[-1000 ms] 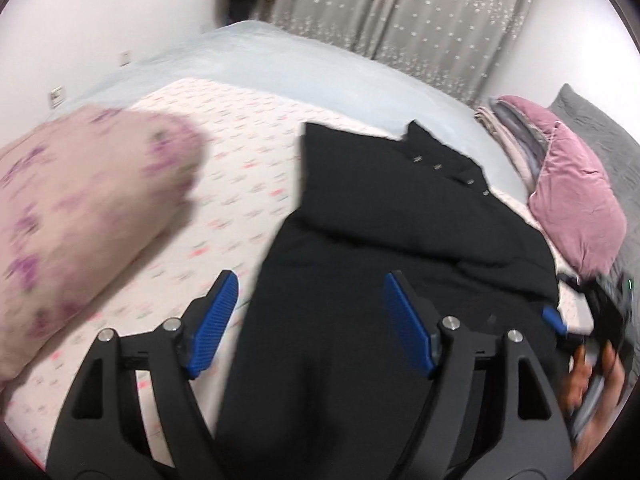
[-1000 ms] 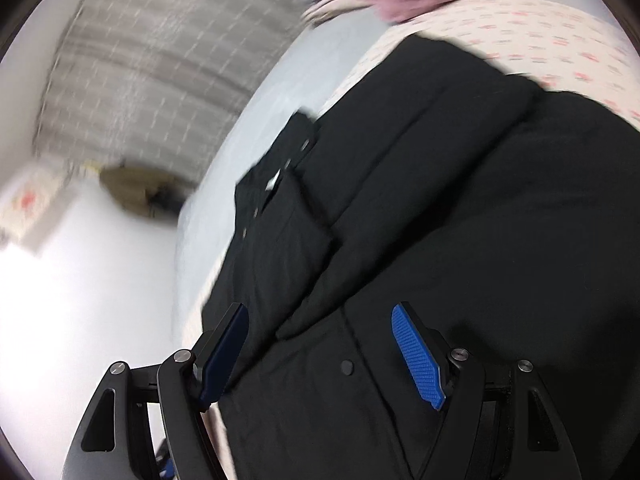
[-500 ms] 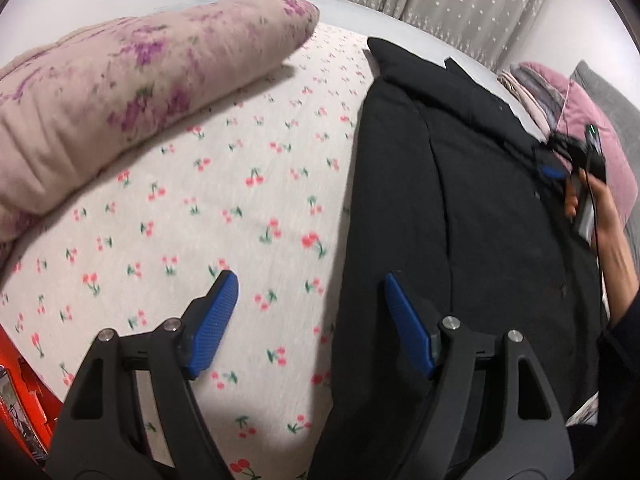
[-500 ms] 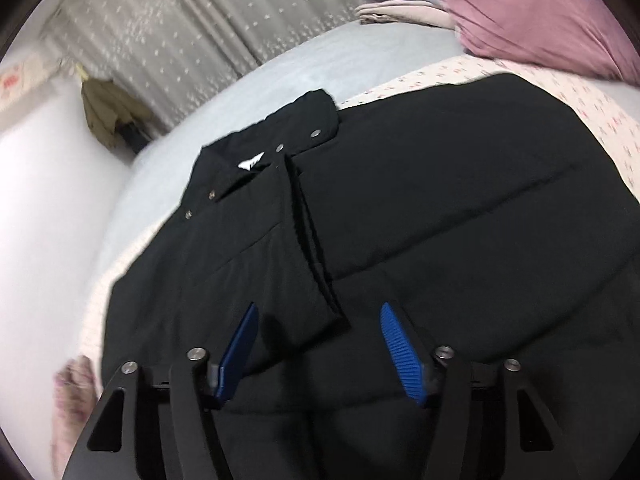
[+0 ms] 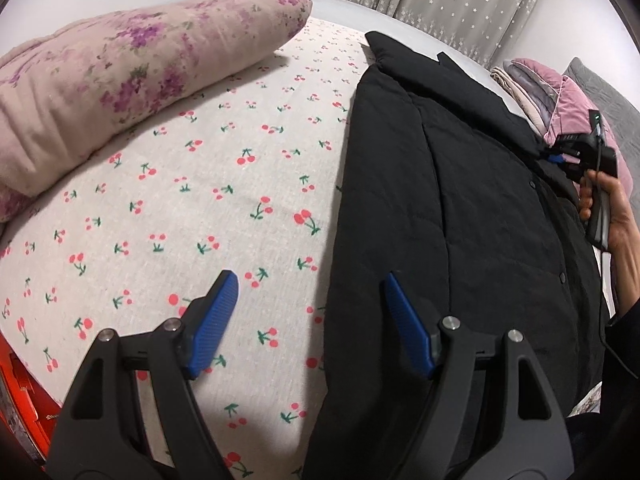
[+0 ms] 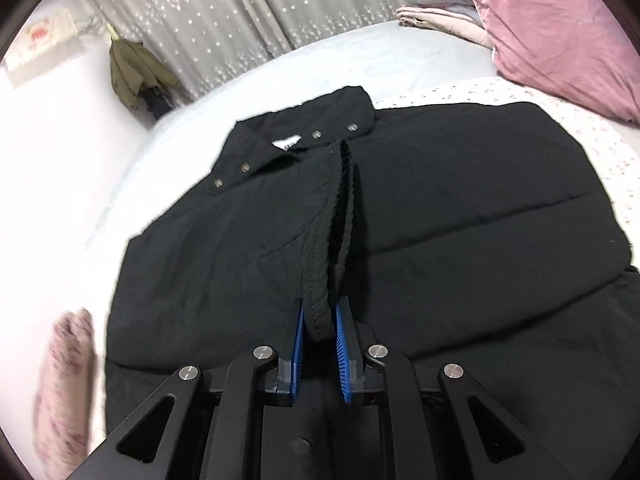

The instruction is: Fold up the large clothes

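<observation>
Right tongs (image 6: 319, 330) clench the black coat's (image 6: 460, 216) front edge; left tongs (image 5: 310, 312) gape wide, holding nothing.

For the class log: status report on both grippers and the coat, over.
Left gripper open above cherry-print sheet. Right gripper shut on black padded coat, at its front edge. Nothing in the way.

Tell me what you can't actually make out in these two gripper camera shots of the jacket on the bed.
- Black jacket hem: right wrist view, hidden behind the right gripper.
- Jacket's label: right wrist view, too small to read.
- Floral quilt full length: left wrist view, cut off at the left edge.
</observation>
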A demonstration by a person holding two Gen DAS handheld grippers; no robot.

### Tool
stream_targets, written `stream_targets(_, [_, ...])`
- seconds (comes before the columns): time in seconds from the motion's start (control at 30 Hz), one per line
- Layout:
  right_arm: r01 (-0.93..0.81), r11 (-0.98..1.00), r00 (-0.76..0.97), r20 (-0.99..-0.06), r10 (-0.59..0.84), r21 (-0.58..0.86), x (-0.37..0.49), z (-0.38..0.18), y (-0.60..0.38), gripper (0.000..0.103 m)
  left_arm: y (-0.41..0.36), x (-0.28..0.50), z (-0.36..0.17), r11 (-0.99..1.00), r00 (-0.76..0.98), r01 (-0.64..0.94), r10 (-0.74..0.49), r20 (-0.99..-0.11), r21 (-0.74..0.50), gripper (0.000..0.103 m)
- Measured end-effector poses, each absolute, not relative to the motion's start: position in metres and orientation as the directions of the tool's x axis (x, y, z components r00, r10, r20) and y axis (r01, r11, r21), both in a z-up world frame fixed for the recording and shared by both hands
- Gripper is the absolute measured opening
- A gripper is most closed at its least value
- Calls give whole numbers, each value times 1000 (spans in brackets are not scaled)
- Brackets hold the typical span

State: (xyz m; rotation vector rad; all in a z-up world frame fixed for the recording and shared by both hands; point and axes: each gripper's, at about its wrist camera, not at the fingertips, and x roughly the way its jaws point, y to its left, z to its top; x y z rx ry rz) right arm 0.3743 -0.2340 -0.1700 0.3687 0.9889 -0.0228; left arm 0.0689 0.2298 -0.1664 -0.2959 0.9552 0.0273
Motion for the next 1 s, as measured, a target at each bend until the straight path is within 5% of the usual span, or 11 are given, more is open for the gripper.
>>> stream_targets(0.2, [206, 954, 476, -874, 98, 219, 382, -199, -229, 19, 228, 64, -162, 959, 575, -169, -93, -813, -229, 76])
stream_targets(0.5, [125, 940, 524, -826, 209, 317, 320, -122, -281, 28, 226, 47, -151, 953, 580, -183, -92, -810, -240, 76])
stream_targets(0.6, [124, 940, 533, -820, 206, 317, 275, -113, -317, 41, 226, 39, -151, 950, 581, -188, -98, -808, -250, 76])
stream_targets(0.67, [140, 947, 554, -816, 166, 288, 233, -112, -347, 61, 225, 36, -153, 948, 574, -188, -108, -812, -259, 76])
stream_targets(1.0, [201, 965, 665, -747, -7, 170, 58, -130, -418, 62, 199, 30, -161, 959, 558, -134, -134, -819, -248, 76])
